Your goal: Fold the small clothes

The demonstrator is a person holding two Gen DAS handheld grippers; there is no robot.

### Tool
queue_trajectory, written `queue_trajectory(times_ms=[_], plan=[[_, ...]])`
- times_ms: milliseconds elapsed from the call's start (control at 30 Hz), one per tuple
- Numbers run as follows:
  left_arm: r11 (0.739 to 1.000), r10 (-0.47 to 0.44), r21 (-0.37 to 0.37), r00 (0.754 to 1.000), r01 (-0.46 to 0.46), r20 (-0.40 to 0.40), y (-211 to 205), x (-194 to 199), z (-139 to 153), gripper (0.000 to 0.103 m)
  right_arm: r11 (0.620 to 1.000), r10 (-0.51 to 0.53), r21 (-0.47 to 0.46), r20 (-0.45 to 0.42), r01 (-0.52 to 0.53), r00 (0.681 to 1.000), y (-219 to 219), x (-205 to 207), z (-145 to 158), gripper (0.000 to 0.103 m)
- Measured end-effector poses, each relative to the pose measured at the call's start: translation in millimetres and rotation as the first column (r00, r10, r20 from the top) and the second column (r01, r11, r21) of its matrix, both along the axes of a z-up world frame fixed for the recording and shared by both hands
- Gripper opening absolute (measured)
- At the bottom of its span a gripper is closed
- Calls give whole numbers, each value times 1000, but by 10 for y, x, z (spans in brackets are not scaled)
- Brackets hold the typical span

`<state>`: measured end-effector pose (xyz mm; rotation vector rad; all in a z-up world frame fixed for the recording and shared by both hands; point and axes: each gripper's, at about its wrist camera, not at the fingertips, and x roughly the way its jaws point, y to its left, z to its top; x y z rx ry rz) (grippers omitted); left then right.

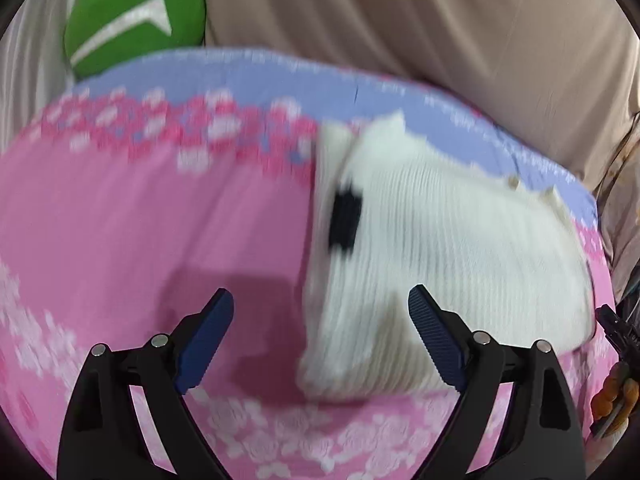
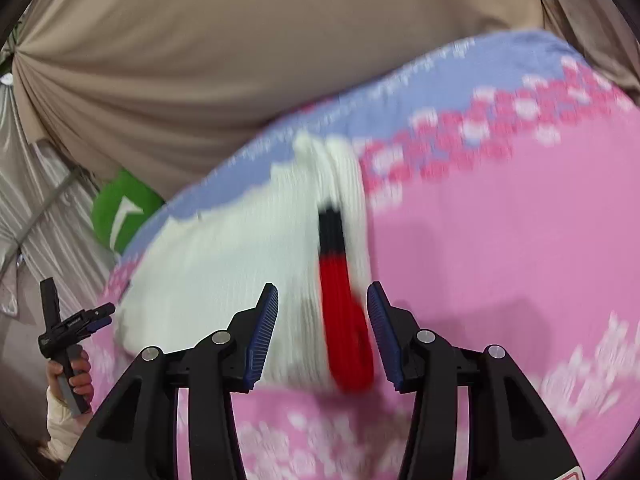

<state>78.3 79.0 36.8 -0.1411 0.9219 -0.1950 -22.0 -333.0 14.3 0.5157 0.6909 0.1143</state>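
1. The left gripper stands wide apart, its blue ribbed pads holding nothing. Only pink cloth and the near left corner of the garment lie in the gap between them, and neither pad touches the knit.

2. The right gripper is parted about halfway, released as well. The red end of the garment's stripe lies in the gap, but the pads stand clear of it on both sides.

3. The white ribbed knit garment lies folded on the bed, just ahead of both grippers. From the left gripper it spreads forward and to the right; from the right gripper it spreads forward and to the left.

4. A band on the garment, black at the far part and red at the near part, runs straight out from the right gripper's gap. In the left wrist view only a black patch shows, ahead of the gap.

5. Under everything lies a pink bedsheet with white flowers, with a lilac border at the far side beyond the garment.

6. Beyond the border hangs beige draped fabric. A green cushion with a white mark sits far ahead and left of the left gripper.

7. At the left edge of the right wrist view, a hand grips the other tool's handle.

Both views are motion-blurred.
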Motion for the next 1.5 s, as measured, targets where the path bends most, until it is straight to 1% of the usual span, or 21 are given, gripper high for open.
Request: queue_trajectory(times_ms=[67,100,133,167,233,333,500,600,667,700,733,833,967,1067,1100,1133,1167,1200,1367,1433,1500], plan=[[999,-6,-35,999,5,-32,-40,-28,-138,69,1000,10,10,-7,-10,1000,85,38,-71,47],[998,-17,-67,999,14,-44,-45,-24,-162,49,1000,17,-2,-7,-17,1000,124,67,-70,45],[995,-29,-92,998,24,-53,-64,-20,-160,26,999,24,-26,-6,-25,1000,166,95,-52,26],[995,-23,-96,998,18,-51,-72,-36,-127,21,998,31,-47,-6,-31,1000,199,112,-7,9],[994,-22,-103,1000,21,-13,-40,-122,36,9,1000,20,-17,64,-19,998,162,-24,162,8],[995,-23,-93,1000,23,-1,76,-330,188,9,1000,-25,-13,118,27,993,41,-332,370,7],[1000,-19,-9,997,18,-81,145,-348,-190,12,994,-39,-106,-103,28,994,9,-273,-156,8],[1000,-23,-15,1000,24,1,134,-432,28,17,988,-57,-149,-65,46,996,41,-277,-15,20],[1000,-6,-18,995,8,98,140,-473,348,44,980,-66,-187,7,66,998,51,-271,237,21],[1000,2,-11,990,-1,142,127,-462,481,71,978,-50,-201,31,55,998,67,-218,350,26],[1000,11,-12,984,-9,178,121,-424,588,80,977,-32,-210,54,43,998,89,-139,457,33],[1000,-10,-8,976,13,218,-23,1,790,80,970,15,-242,114,13,993,148,284,665,52],[999,-34,-14,994,35,107,-304,754,550,80,965,58,-258,17,-52,998,264,1083,578,54],[998,-48,43,998,45,49,-477,1158,292,78,958,51,-279,-71,-69,996,335,1516,410,54],[997,-61,41,998,60,31,-520,1224,224,66,955,46,-288,-97,-72,994,344,1612,354,53],[996,-89,30,996,90,-6,-570,1317,134,33,950,38,-302,-121,-74,992,358,1687,307,38],[994,-108,27,994,108,-31,-592,1361,82,14,947,43,-309,-140,-85,989,374,1744,283,8],[993,-117,10,992,118,-44,-589,1394,59,5,952,46,-294,-128,-82,991,361,1741,314,8],[996,-77,-28,987,82,144,-458,1258,585,4,985,4,-171,143,20,990,109,1449,946,7],[999,-48,-7,986,50,158,-428,1342,629,4,974,-23,-219,140,54,990,70,1512,948,7],[998,-47,49,992,42,116,-511,1500,464,4,965,-17,-262,19,21,1000,36,1791,646,7]])
